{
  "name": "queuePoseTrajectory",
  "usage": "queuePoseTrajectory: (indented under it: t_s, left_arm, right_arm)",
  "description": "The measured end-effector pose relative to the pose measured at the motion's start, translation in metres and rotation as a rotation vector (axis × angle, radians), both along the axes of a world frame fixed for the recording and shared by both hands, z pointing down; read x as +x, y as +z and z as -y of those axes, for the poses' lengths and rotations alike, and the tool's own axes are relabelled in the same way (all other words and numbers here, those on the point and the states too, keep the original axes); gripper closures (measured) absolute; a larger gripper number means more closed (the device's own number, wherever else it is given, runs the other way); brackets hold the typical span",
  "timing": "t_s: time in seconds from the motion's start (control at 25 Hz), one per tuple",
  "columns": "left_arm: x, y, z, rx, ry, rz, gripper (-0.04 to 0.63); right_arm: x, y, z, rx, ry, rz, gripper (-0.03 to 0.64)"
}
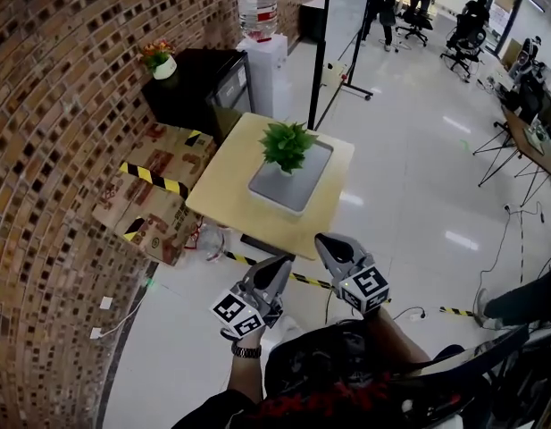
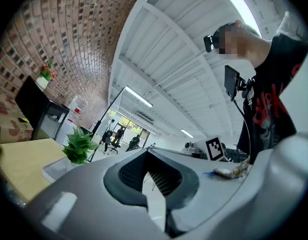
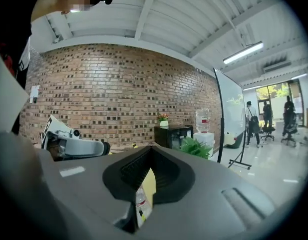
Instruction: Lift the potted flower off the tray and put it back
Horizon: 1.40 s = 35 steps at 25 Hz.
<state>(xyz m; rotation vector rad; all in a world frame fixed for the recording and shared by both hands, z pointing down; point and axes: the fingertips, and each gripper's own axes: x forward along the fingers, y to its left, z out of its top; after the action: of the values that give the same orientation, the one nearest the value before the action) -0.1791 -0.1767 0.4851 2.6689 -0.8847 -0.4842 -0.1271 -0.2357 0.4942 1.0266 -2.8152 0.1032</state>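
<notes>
Two empty tools, my left tool (image 1: pixel 277 264) and right tool (image 1: pixel 325 241), pressed together; the potted flower (image 1: pixel 288 144) is probably light and soft-leaved, so I'd grip its pot.

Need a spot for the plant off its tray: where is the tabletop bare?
Widest bare patch: the table left of the tray, toward the cardboard boxes. A narrower strip runs along the near edge. The tray's near half is bare too. Crowded: the potted flower fills the tray's far end, and the tray sits near the table's right edge.

Head camera looks down, 2 tongs cameras apparently near level; all 3 share the potted flower (image 1: pixel 287 146).
</notes>
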Motion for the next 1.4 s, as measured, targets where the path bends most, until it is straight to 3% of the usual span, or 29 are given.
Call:
queuePoseTrajectory:
  t_s: [0.28, 0.56, 0.76, 0.92, 1.16, 1.4]
  left_arm:
    - [0.032, -0.006, -0.026, 0.021, -0.009, 0.097, 0.598]
    - [0.089, -0.023, -0.061, 0.021, -0.059, 0.124, 0.598]
    - [0.148, -0.024, -0.109, 0.001, -0.088, 0.135, 0.598]
    - [0.184, -0.008, -0.149, -0.053, -0.161, 0.152, 0.598]
    - [0.201, 0.001, -0.191, -0.121, -0.201, 0.191, 0.598]
    - [0.201, -0.021, -0.213, -0.043, -0.142, 0.198, 0.598]
  right_arm:
    - [0.026, -0.007, -0.024, 0.047, 0.007, -0.041, 0.614]
    - [0.085, -0.022, -0.055, 0.041, -0.031, -0.014, 0.614]
    - [0.14, -0.031, -0.107, 0.033, -0.066, 0.053, 0.614]
    - [0.176, -0.017, -0.145, -0.013, -0.105, 0.12, 0.615]
    - [0.19, -0.003, -0.175, -0.084, -0.128, 0.165, 0.614]
    - [0.182, -0.026, -0.203, -0.027, -0.114, 0.162, 0.615]
